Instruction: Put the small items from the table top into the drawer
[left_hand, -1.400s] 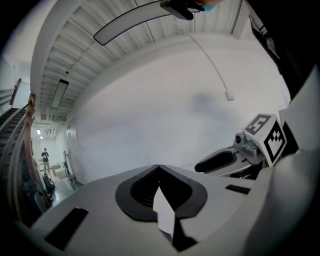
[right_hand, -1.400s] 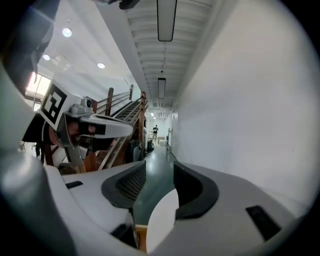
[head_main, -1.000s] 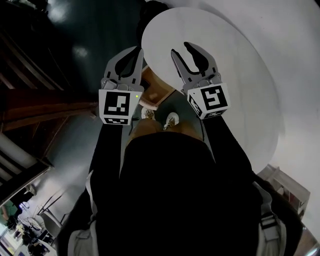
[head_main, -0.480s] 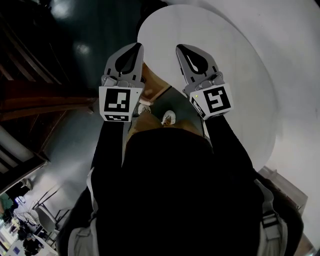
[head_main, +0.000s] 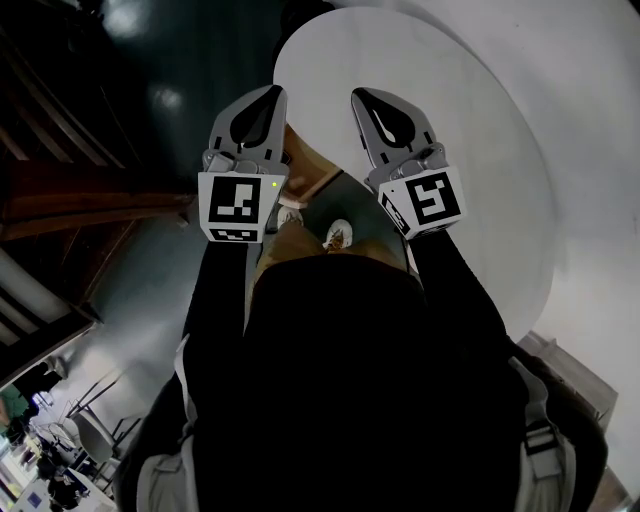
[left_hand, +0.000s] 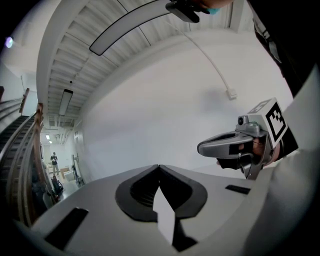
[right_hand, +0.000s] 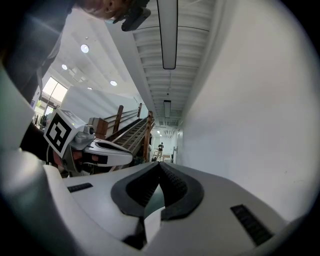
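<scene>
The round white table (head_main: 460, 120) fills the space ahead and to the right of both tools. Its near edge curves down past the right one, and its bare top spreads out beyond the tips. The person's black sleeves (head_main: 455, 290) and dark torso take up the lower middle of the head view, directly behind the tools. A dark glossy floor (head_main: 190, 70) lies beyond and to the left of the left tool, with brown wooden stairs (head_main: 90, 200) farther left.

The left gripper (left_hand: 159, 166) is held up beside the table's near-left edge. Its jaws are pressed together with nothing between them, and it faces a plain white wall. The right gripper (right_hand: 160, 164) is level with it and a little apart, its tips over the table's near rim. Its jaws are likewise closed and empty.

A brown wooden panel (head_main: 305, 170) shows under the table's edge, in the gap between the two tools. I cannot tell whether it is the drawer. Two shoes (head_main: 338, 236) stand on the floor below that gap. No view shows where the small items lie.
</scene>
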